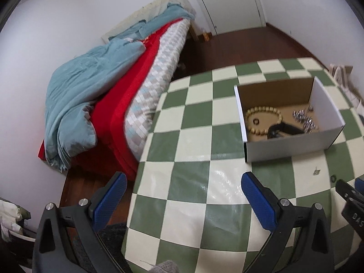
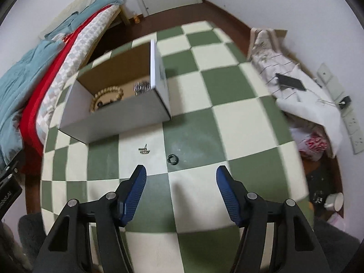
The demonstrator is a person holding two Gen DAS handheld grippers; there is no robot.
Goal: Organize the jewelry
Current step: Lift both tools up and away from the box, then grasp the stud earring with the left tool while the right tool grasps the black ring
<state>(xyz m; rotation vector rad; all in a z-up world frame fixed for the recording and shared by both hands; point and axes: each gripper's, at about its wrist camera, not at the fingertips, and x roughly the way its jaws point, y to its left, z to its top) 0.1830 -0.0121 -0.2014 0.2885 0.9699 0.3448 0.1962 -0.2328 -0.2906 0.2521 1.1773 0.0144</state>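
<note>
Both the right gripper [image 2: 180, 180] and left gripper [image 1: 183, 190] hold their ribbed blue fingers wide apart and empty over the glossy green-and-cream checked desk [image 2: 227, 118], where one dark ring [image 2: 173, 159] and one small metal charm [image 2: 144, 151] lie just ahead of the right fingers, and beyond them one white cardboard box [image 2: 118, 116] holds one round wooden bead bracelet [image 2: 107, 92].
</note>
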